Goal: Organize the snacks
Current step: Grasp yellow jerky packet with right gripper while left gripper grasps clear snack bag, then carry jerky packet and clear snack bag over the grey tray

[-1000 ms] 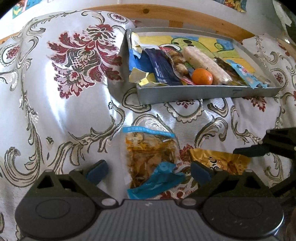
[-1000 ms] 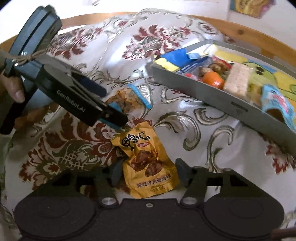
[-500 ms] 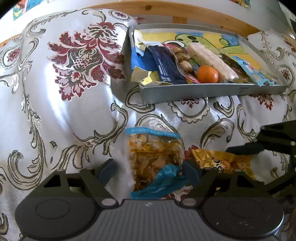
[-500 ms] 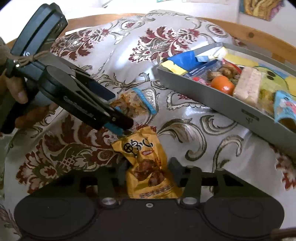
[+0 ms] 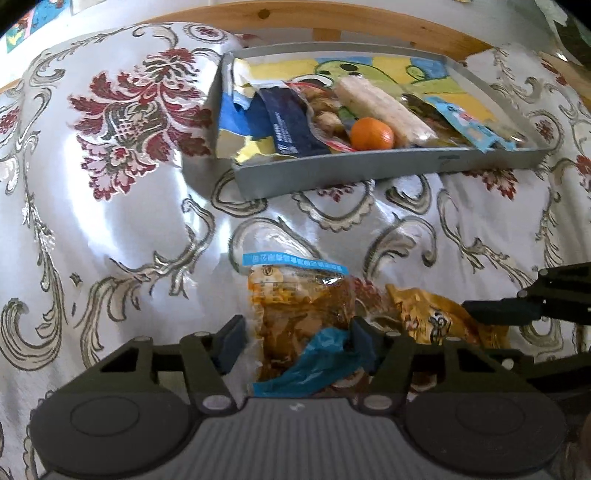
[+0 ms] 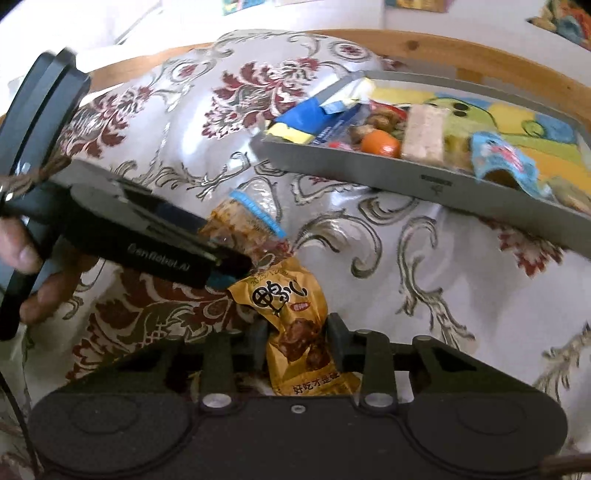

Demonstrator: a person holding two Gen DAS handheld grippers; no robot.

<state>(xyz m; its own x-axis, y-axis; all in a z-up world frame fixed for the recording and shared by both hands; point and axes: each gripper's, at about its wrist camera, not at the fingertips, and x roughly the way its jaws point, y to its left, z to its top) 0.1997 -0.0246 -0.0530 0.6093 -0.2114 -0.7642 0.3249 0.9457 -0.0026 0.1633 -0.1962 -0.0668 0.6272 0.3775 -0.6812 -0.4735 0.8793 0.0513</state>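
- On the flowered cloth (image 5: 110, 229), a grey tray (image 5: 369, 171) serves as the landmark; it lies at the far side, close to a wooden rail (image 5: 369, 22).
- Inside the tray lie several snacks: a small orange (image 5: 371, 133) near the front wall, a pale long bar (image 5: 380, 105) just beside it, a dark blue packet (image 5: 291, 127) toward the left end, and a light blue wrapper (image 5: 465, 122) toward the right end.
- In front of the tray, well apart from it, lies a clear bag (image 5: 295, 306) of orange-brown pieces with a blue strip along its top.
- The left gripper (image 5: 297, 343) sits around the near end of this bag, one finger on each side. The right pad touches the crumpled blue end; the left pad stands just off the bag's edge, so the jaws are spread and not pinching.
- Just to the right of the clear bag, also in front of the tray, lies a yellow packet (image 6: 295, 325) with black lettering and a picture of brown pieces; the two packs touch or overlap at their edges.
- The right gripper (image 6: 297, 345) straddles the yellow packet at its middle. Both pads lie close against its sides, the jaws narrowed; I cannot tell whether they already press it.
- In the right wrist view the left gripper reaches in from the left, held by a hand (image 6: 26, 266), with its tip at the clear bag just beside the top of the yellow packet.
- In the left wrist view a finger of the right gripper shows at the right edge, over the yellow packet.
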